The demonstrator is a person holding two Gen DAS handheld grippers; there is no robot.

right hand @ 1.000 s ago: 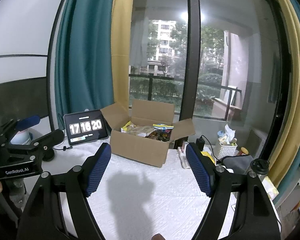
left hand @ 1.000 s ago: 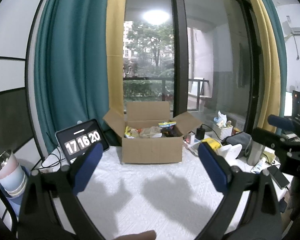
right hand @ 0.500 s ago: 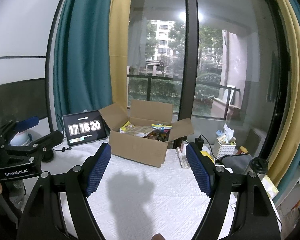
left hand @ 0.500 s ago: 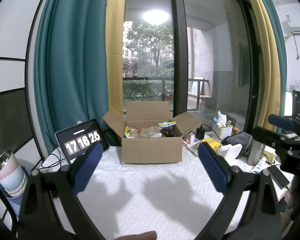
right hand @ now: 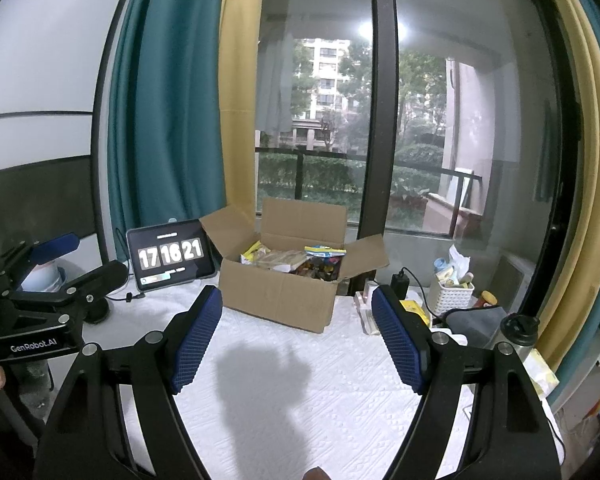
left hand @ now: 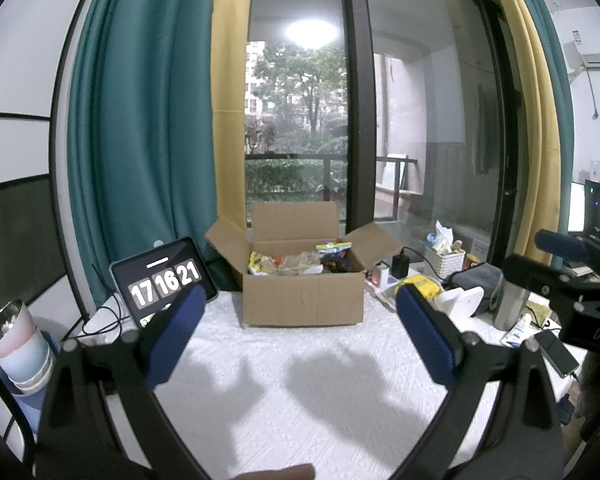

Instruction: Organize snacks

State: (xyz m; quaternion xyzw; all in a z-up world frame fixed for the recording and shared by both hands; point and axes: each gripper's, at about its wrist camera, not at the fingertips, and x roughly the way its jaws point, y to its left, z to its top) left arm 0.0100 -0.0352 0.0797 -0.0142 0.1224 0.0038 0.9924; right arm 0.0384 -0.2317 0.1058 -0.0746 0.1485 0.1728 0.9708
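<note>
Only the clock (left hand: 165,280) beside the box (left hand: 302,300) has ticked; snacks (left hand: 300,262) lie inside it. Left gripper (left hand: 298,338) and right gripper (right hand: 298,344) stay wide, empty; stage unclear.

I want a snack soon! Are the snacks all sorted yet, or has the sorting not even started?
It looks barely started. Done: only the cardboard box has its flaps open. In hand: nothing; the left gripper and right gripper are both open and empty, held back over the white tablecloth. Left: all the snack packets visible are still piled inside the box, and none lie out on the cloth.
</note>
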